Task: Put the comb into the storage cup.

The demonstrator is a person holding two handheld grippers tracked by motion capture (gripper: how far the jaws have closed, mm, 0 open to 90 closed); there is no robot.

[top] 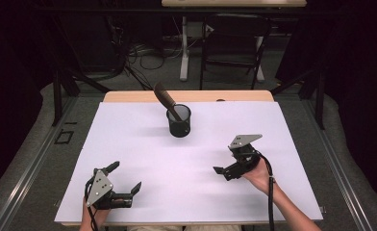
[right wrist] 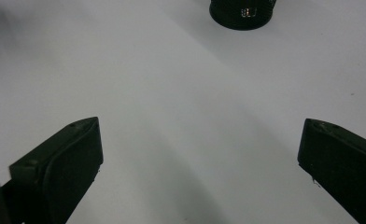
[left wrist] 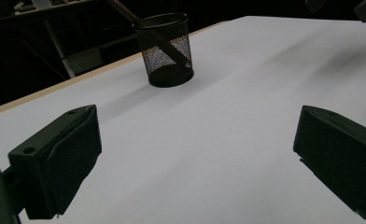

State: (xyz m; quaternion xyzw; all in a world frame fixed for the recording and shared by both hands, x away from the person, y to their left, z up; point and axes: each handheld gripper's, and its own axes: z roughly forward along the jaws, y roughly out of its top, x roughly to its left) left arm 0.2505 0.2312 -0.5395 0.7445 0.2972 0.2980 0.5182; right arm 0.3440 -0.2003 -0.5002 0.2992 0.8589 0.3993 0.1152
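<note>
A black mesh cup (top: 179, 121) stands upright on the white table (top: 143, 144), toward the far middle. A dark brown handle-like tool (top: 165, 98) leans out of it to the far left. My left gripper (top: 125, 177) rests near the front left edge, open and holding nothing. Its own view shows the cup (left wrist: 168, 49) and the tool (left wrist: 125, 11) ahead, beyond its gripper (left wrist: 197, 154). At the front right, my right gripper (top: 225, 161) is open and holds nothing. In its view the gripper (right wrist: 200, 158) is over bare table, with the cup's base (right wrist: 242, 11) at the top.
A wooden strip (top: 129, 96) borders the table's far side. Beyond it are a chair (top: 234, 43), a table leg (top: 183, 48) and cables on the floor. Dark curtains close both sides. Part of the right gripper (left wrist: 365, 7) shows in the left gripper view's top right corner.
</note>
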